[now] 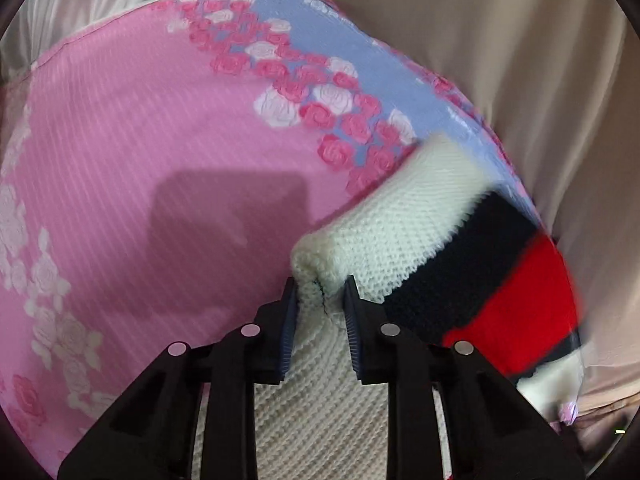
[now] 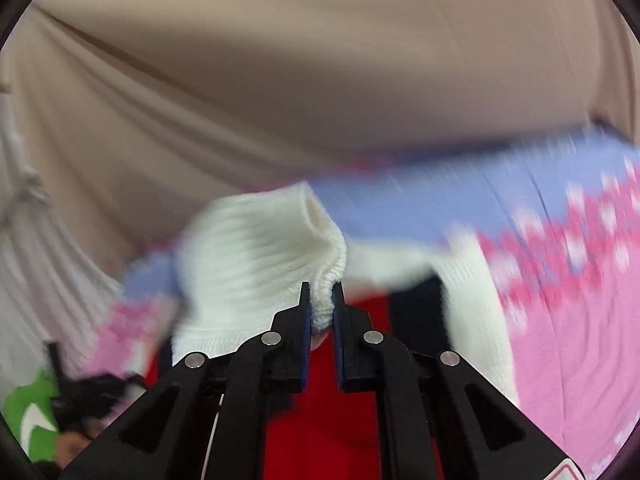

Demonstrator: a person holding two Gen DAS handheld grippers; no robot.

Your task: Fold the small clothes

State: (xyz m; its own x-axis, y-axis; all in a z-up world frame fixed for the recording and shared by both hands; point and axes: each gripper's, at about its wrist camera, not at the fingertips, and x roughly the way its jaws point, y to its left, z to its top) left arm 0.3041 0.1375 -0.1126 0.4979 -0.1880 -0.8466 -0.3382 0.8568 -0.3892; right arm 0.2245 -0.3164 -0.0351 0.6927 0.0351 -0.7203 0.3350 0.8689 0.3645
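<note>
Sweater: cream knit, held above the floral sheet.
Left gripper: fingers pinching knit.
Right gripper: fingers clamped on bunched edge.
Risk: small bites; a tug could slip either.

grippers: 2, left gripper and right gripper
knit sweater: 1
floral bedsheet: 1
beige cloth: 1

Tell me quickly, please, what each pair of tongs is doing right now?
Left tongs: closed on a bunched white part of the knitted sweater.
Right tongs: closed on a gathered white edge of the same sweater.
</note>
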